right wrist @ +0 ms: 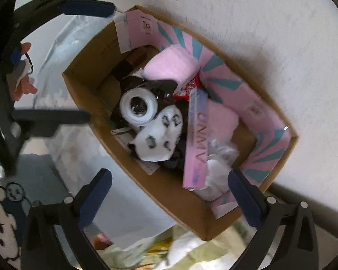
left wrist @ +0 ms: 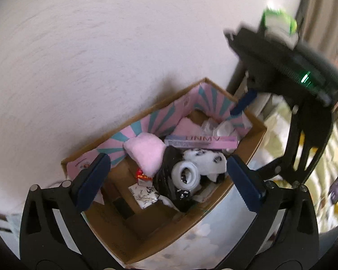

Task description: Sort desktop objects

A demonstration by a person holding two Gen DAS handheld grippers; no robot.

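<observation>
Hovering over the cardboard box [left wrist: 247, 144], both tongs stand wide w/ nothing between the pads: left gripper [left wrist: 169, 175] above the near half, right gripper [right wrist: 170, 193] above the far-right end by the pink UNMV carton [right wrist: 196, 139]. The sorted things already lie inside: tape roll [left wrist: 185, 175] atop a black bag [left wrist: 166, 175], pink plush cloth [left wrist: 145, 151], black-and-white spotted cloth [left wrist: 206, 159], crinkled clear wrap [right wrist: 216, 171]. Box sits against the white wall [left wrist: 101, 45] (striped pink liner along that side). Judging the drop done, lift both straight up, pads kept wide, so neither snags the box rim or liner; blur suggests motion, so go slow.
</observation>
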